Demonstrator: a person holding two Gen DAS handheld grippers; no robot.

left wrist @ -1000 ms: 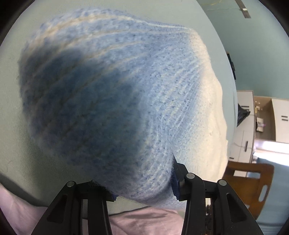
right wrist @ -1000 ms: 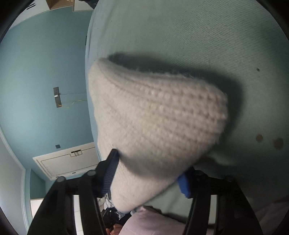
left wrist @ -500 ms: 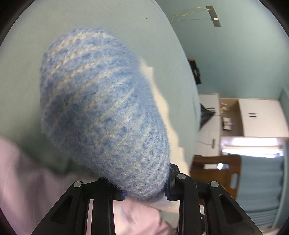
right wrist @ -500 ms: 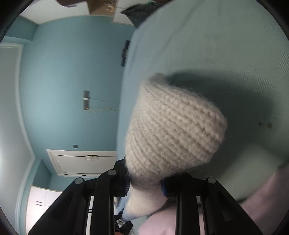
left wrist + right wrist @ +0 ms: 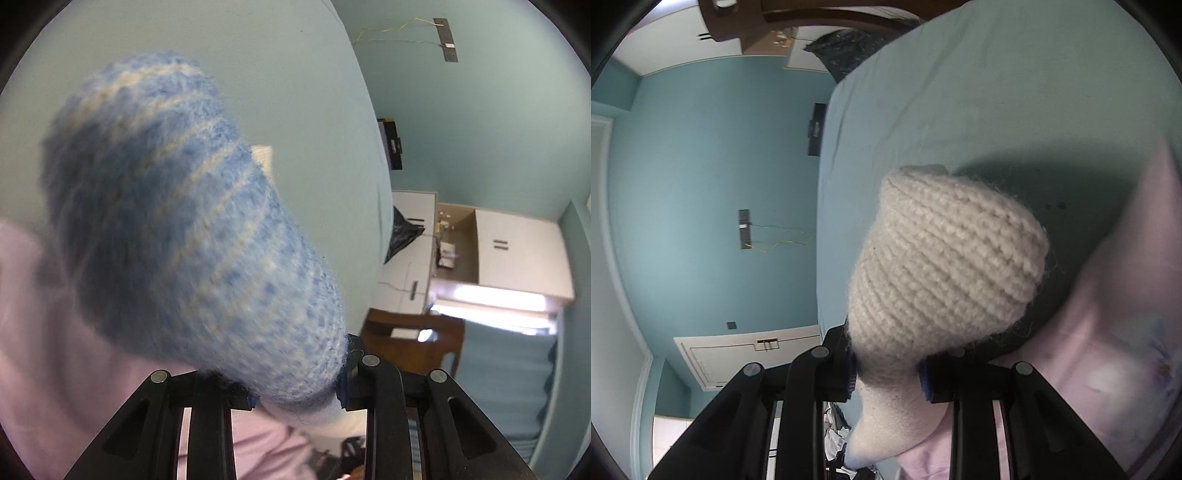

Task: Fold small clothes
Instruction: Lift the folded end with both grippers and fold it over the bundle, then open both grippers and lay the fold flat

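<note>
Fingers of the left gripper (image 5: 297, 391) are narrowed onto the near end of a fuzzy blue knitted garment with cream stripes (image 5: 184, 229); both blue pads press into the wool. From the pinch, its long axis runs forward and up-left, away from the fingers, and it appears lifted clear of the pale green sheet-covered bed surface (image 5: 288, 92), though blur makes contact uncertain. A pale pink cloth (image 5: 48, 350) lies beneath and to the left. Beyond the bed edge: teal wall, white cabinets (image 5: 517, 254), a brown wooden chair (image 5: 417, 339).

Right wrist view: the right gripper (image 5: 886, 376) is likewise closed, clamping a cream chunky-knit part (image 5: 945, 266), presumably the same garment's other end. It bulges forward from the fingers, casting a shadow on the sheet, with a tail hanging below the pinch. The pink cloth sits right of the gripper. A white door (image 5: 746, 354) shows on the teal wall.

Judgement: each gripper holds one end equally near, so the coming fold turns on bringing the two ends together over the bed.
</note>
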